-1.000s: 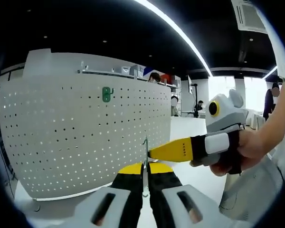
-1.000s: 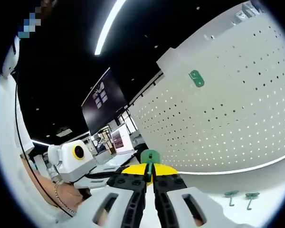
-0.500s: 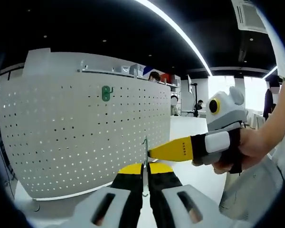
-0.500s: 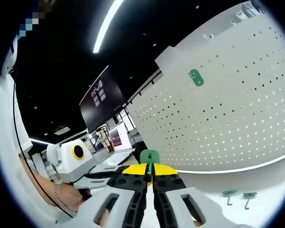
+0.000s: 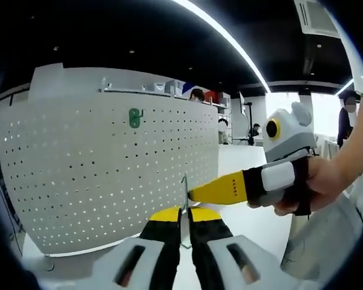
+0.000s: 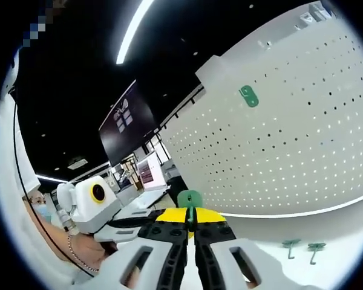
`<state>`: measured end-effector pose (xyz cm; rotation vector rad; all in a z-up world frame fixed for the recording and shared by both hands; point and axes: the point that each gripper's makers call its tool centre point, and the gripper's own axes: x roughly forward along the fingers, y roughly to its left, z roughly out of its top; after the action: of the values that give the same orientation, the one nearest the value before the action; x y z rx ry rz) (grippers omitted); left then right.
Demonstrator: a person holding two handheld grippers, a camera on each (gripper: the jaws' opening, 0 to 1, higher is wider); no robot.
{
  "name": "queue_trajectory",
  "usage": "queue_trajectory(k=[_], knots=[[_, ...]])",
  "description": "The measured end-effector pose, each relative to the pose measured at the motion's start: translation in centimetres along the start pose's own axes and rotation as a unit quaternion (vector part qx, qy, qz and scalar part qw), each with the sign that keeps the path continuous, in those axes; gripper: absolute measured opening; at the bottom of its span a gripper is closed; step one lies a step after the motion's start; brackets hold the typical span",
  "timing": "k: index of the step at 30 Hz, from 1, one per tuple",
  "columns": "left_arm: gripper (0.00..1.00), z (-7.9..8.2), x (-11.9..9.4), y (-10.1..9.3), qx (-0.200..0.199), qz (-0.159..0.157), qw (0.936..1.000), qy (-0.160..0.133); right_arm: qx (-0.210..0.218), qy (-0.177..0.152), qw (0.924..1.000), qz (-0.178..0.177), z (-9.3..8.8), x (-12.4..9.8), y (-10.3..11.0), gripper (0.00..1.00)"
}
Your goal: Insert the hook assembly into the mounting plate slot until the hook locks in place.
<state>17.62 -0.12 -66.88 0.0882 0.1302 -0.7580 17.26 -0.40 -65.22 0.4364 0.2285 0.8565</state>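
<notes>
Here, a thin metal hook (image 5: pixel 184 199) is gripped between the closed jaws of the left hand-held gripper (image 5: pixel 183 219), just in front of the white pegboard (image 5: pixel 103 175). A green mounting plate (image 6: pixel 189 199) is clamped by the right hand-held gripper (image 6: pixel 190 225). Another green plate (image 5: pixel 135 118) hangs high on the pegboard, and two green hooks (image 6: pixel 302 249) lie on the surface below it.

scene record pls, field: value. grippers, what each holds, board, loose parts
left gripper: fingers shut on thin bent metal wire hook
right gripper: fingers shut on small green plastic mounting plate
contact: right gripper's yellow fingertip reaches the wire hook in the left gripper view
board: white perforated pegboard panel, upright
on board: green plate-and-hook piece, mounted near top
loose parts: two green hook pieces on the white surface below the board
</notes>
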Motion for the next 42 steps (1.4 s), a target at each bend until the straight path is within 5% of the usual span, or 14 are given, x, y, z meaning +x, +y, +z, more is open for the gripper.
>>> queue_trajectory(k=[11,17,28,32,36,38,40,41,42], knots=[[0.74,-1.0,0.7,0.2,0.011,0.009,0.9995,0.029,0.002,0.006,1.0000,0.002,-0.3,0.1,0.1,0.00],[0.95,-1.8,0.8,0.4,0.020,0.015,0.9988,0.041,0.007,0.012,0.9999,0.002,-0.5,0.3,0.0,0.00],[0.92,-2.1,0.8,0.4,0.012,0.015,0.9989,0.043,-0.006,0.013,0.9999,-0.005,-0.4,0.3,-0.1,0.00],[0.92,-2.4,0.7,0.4,0.010,0.015,0.9987,0.047,-0.062,0.016,0.9970,-0.044,0.1,0.1,-1.0,0.00],[0.91,-2.4,0.7,0.5,0.007,0.017,0.9987,0.048,-0.143,0.036,0.9835,-0.105,0.4,-0.4,-2.5,0.00],[0.91,-2.5,0.6,0.5,0.007,0.017,0.9986,0.049,-0.201,0.040,0.9658,-0.159,1.2,-1.0,-3.9,0.00],[0.91,-2.5,0.6,0.5,0.005,0.018,0.9987,0.048,-0.197,0.042,0.9609,-0.190,1.5,-1.4,-4.6,0.00],[0.91,-2.5,0.6,0.5,0.005,0.018,0.9986,0.049,-0.218,0.047,0.9494,-0.221,1.8,-2.0,-5.6,0.00],[0.91,-2.5,0.6,0.5,0.005,0.018,0.9987,0.048,-0.210,0.046,0.9533,-0.212,1.7,-1.8,-5.4,0.00]])
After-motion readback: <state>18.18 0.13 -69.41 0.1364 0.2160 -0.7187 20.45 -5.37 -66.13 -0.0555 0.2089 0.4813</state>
